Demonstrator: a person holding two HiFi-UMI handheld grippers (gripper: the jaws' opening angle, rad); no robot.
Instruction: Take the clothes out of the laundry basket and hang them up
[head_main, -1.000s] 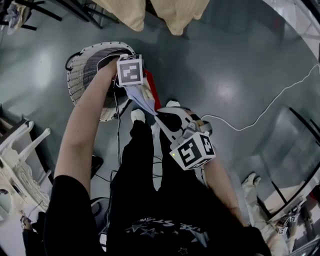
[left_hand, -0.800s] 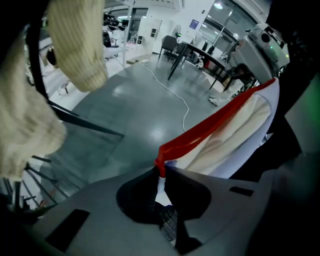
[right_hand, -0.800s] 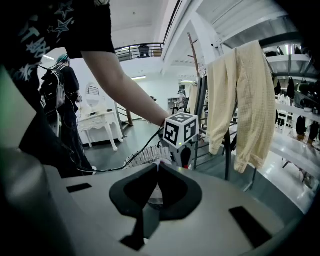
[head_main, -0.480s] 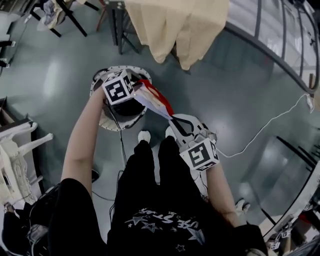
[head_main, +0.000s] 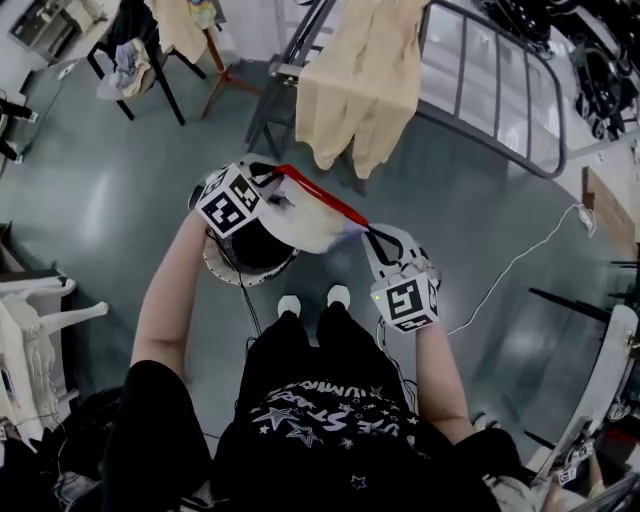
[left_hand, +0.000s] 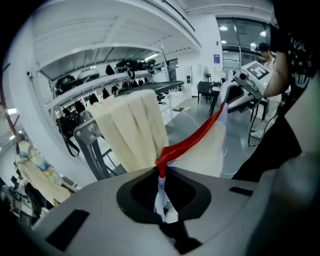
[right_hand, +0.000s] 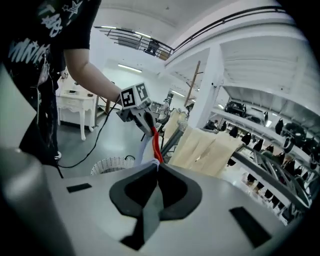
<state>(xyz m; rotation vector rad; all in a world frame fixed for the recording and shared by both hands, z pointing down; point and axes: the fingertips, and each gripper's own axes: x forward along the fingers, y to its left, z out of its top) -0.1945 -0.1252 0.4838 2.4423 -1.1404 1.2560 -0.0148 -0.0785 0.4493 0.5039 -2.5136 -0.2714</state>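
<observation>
Both bare forearms reach up-frame from the torso at the bottom of the head view. The left gripper (head_main: 272, 192), centre-left, and the right gripper (head_main: 368, 234), centre, each pinch one end of a white, red-edged garment (head_main: 318, 228). It is stretched between them above the basket (head_main: 222, 272). Cream cloth (head_main: 365, 80) hangs at upper centre.

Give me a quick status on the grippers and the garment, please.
Both shut: left gripper and right gripper each on one end of the garment. Garment stretched between them, above laundry basket. Nothing seen in the way.
</observation>
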